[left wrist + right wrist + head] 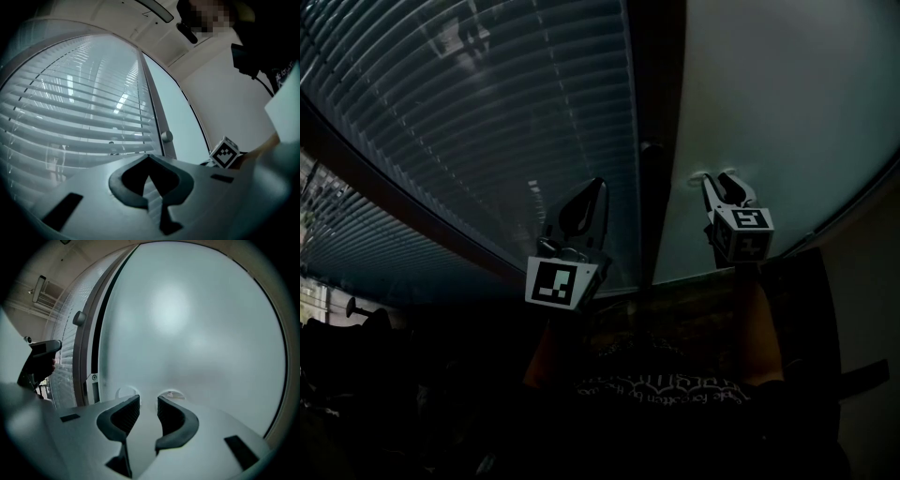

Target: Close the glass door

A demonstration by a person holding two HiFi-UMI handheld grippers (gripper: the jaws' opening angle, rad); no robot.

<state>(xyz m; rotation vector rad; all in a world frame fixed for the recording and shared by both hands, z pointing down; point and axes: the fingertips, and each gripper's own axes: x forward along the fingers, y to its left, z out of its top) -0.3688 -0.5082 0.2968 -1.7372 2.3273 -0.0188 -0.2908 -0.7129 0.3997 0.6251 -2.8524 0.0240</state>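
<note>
In the head view the frosted glass door [778, 112] fills the right, with slatted blinds [459, 122] behind glazing to the left and a dark frame [661, 103] carrying a small knob [649, 148] between them. The left hand-held gripper [592, 192] is raised before the blinds. The right hand-held gripper [719, 180] points at the door near its left edge.

The left gripper view shows its jaws closed tip to tip, with nothing held.

The right gripper view shows jaws a narrow way apart and empty, their tips at or just short of the frosted pane beside two pale round marks [171, 393] whose nature I cannot tell. A dark gap [97, 333] runs between door and frame.

The step in hand appears to be the closing push. Next, the right gripper should press the pane steadily until that gap shuts.
</note>
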